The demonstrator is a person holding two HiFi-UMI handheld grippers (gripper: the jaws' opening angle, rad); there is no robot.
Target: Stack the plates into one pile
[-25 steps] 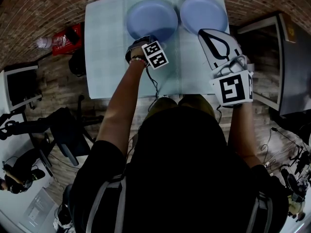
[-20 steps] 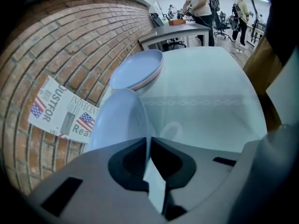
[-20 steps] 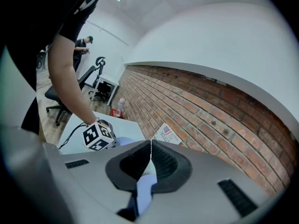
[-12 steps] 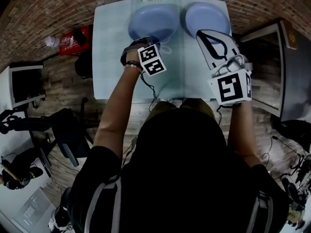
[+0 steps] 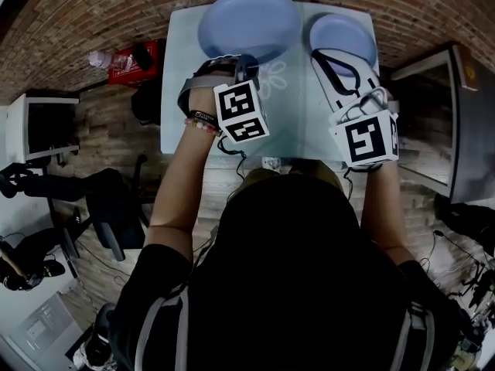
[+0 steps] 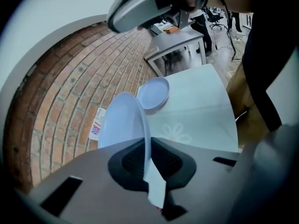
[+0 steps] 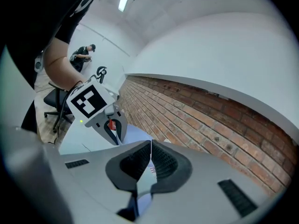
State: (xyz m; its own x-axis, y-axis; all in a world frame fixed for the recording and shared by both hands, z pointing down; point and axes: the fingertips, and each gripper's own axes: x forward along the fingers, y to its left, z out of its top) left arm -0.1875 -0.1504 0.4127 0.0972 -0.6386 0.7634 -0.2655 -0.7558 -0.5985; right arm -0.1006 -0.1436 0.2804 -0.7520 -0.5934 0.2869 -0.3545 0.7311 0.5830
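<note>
The left gripper [image 6: 150, 164] has just closed its jaws on the near rim of the left plate [image 5: 247, 22], now raised off the table [image 5: 298, 126] and tilted, where it lay flat a second ago. To its right the second plate [image 5: 344, 35] lies flat by the far edge, with bare tabletop nearer the person. Over it hangs the right gripper [image 7: 150, 164], jaws together and seemingly empty.

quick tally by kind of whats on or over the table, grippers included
plates: 2 (held plate, plate on the table)
grippers: 2 (left gripper, right gripper)
printed card: 1
total: 5
</note>
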